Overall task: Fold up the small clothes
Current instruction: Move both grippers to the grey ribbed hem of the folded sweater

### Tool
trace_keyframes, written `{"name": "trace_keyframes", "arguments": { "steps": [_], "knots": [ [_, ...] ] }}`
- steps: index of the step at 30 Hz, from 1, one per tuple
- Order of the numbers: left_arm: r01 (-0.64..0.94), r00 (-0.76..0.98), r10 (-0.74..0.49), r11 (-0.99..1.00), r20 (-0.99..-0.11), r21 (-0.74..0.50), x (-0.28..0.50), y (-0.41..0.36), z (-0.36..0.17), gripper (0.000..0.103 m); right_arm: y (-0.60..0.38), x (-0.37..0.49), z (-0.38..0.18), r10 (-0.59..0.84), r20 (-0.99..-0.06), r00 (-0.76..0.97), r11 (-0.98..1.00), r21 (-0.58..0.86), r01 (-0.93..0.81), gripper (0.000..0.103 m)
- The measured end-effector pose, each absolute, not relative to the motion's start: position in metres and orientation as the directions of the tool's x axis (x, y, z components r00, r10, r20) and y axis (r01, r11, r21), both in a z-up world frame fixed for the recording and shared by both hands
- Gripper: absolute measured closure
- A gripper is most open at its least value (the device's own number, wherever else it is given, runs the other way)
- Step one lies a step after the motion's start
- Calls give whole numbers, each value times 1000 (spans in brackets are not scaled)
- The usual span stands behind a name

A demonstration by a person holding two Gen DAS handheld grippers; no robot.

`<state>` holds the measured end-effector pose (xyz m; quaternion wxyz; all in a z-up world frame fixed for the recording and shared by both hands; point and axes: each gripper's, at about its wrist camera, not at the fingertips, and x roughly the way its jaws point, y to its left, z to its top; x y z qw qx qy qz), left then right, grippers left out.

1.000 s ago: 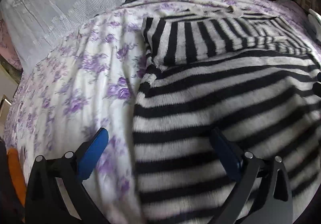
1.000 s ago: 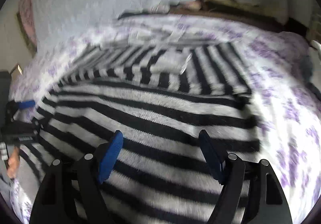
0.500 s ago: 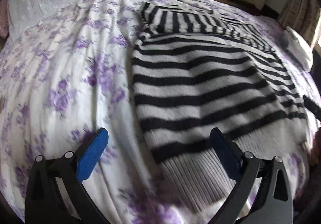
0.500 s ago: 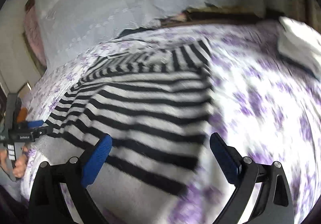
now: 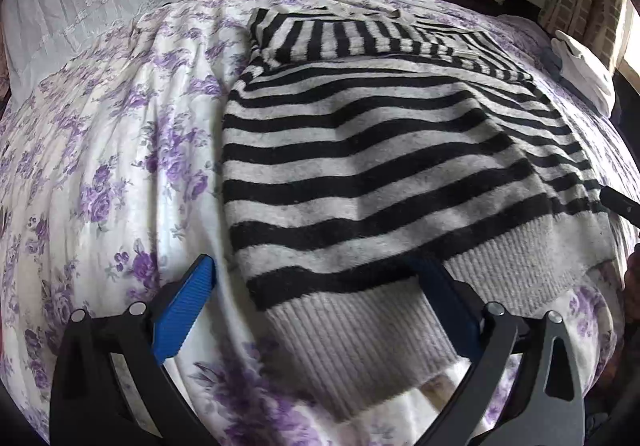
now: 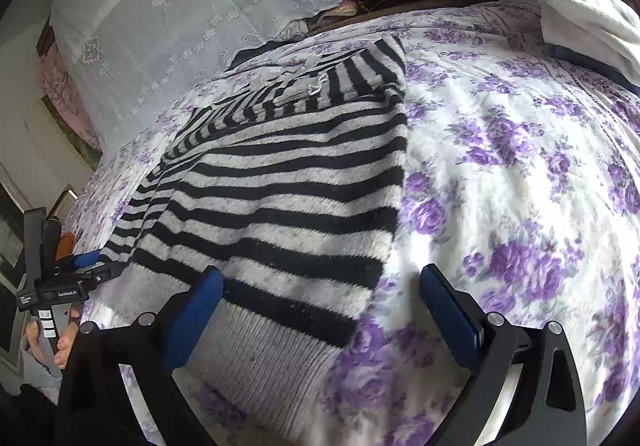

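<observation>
A: So, tongs status?
B: Left tongs (image 5: pixel 316 302) spread wide, holding nothing. The blue pads straddle the near-left corner of the striped sweater (image 5: pixel 360 174); can't tell if they touch the knit. Right tongs (image 6: pixel 320 306) equally wide, empty, straddling the near-right corner.
A: Sweater condition?
B: Black and pale grey stripes, plain ribbed hem (image 6: pixel 260 358) nearest both cameras. Sleeves folded across the far end, their stripes running crosswise. Body lies flat with mild ripples.
A: Location?
B: On the bed's floral purple bedspread (image 6: pixel 520 186), hem toward the tongs. Left tongs (image 6: pixel 86 260) show at the left edge of the right view, beside the hem's left end. White folded cloth (image 6: pixel 588 18) far right, well apart.
</observation>
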<state>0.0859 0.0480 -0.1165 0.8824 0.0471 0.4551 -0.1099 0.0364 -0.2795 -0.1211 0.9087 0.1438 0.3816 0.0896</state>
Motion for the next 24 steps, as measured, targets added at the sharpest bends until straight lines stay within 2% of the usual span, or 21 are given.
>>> {"name": "trace_keyframes", "arguments": {
  "steps": [9, 13, 18, 22, 24],
  "knots": [
    [264, 554, -176, 964, -814, -29, 83, 42, -118, 4, -285, 32, -123, 314, -650, 692, 923, 381, -60, 3],
    [245, 564, -171, 969, -808, -34, 82, 48, -115, 4, -286, 21, -113, 238, -624, 744, 941, 337, -19, 4],
    [197, 522, -220, 971, -824, -135, 83, 70, -123, 4, -277, 18, -124, 250, -680, 689, 953, 299, -51, 4],
    [180, 513, -257, 965, -819, -190, 84, 78, -121, 4, -287, 12, -120, 270, -649, 711, 940, 339, -47, 4],
    [190, 517, -250, 966, -819, -175, 84, 77, -117, 4, -293, 10, -110, 221, -635, 740, 949, 314, -14, 4]
  ]
}}
